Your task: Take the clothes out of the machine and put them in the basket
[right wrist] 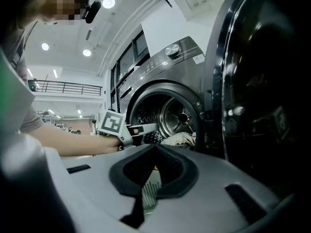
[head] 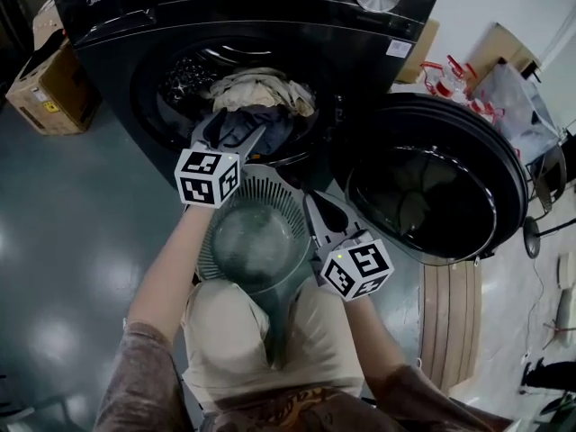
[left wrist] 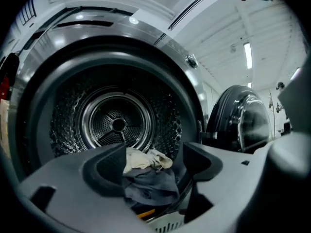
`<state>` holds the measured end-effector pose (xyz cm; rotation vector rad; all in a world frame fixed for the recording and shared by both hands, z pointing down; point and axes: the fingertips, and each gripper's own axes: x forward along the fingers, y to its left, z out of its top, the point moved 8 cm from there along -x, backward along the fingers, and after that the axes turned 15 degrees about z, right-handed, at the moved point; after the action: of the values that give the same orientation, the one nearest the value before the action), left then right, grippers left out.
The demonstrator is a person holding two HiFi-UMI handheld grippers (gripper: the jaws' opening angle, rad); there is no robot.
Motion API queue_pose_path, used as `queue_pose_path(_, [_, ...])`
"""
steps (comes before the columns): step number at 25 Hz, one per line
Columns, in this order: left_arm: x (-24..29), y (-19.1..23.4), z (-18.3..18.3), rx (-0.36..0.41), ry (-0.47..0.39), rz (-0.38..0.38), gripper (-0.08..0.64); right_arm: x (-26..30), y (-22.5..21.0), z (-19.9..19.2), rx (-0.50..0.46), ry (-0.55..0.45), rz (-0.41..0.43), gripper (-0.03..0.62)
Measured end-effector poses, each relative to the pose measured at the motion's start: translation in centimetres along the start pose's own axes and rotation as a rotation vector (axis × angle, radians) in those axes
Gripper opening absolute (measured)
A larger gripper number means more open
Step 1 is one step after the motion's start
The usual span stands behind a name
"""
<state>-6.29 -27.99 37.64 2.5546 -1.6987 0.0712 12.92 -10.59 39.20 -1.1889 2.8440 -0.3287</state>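
The dark front-loading washing machine [head: 117, 52] stands with its round door [head: 432, 187] swung open to the right. A beige cloth [head: 261, 88] and a dark grey cloth [head: 256, 124] lie heaped at the drum mouth. My left gripper [head: 236, 126] points into that mouth, open, and in the left gripper view [left wrist: 155, 152] the beige cloth [left wrist: 146, 159] and the dark cloth [left wrist: 150, 181] lie between its spread jaws, which do not press them. Below the opening stands the grey ribbed basket [head: 288, 205]. At the basket's right rim is my right gripper [head: 312, 198], shut [right wrist: 155, 148], with nothing seen between its tips.
A cardboard box [head: 49, 84] stands on the floor left of the machine. To the right are bagged items [head: 504, 97] and a wooden slatted board [head: 447, 322]. The person's lap [head: 270, 340] is just behind the basket. The empty steel drum [left wrist: 116, 123] shows behind the clothes.
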Motion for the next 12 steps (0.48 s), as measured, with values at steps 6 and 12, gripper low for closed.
queue_pose_path(6, [7.3, 0.2, -2.3, 0.067, 0.093, 0.009, 0.339, -0.1, 0.5, -0.5, 0.001, 0.02, -0.004, -0.003])
queue_pose_path(12, [14.0, 0.4, -4.9, 0.12, 0.201, 0.036, 0.319, -0.1, 1.0, -1.4, 0.016, 0.031, 0.0, -0.003])
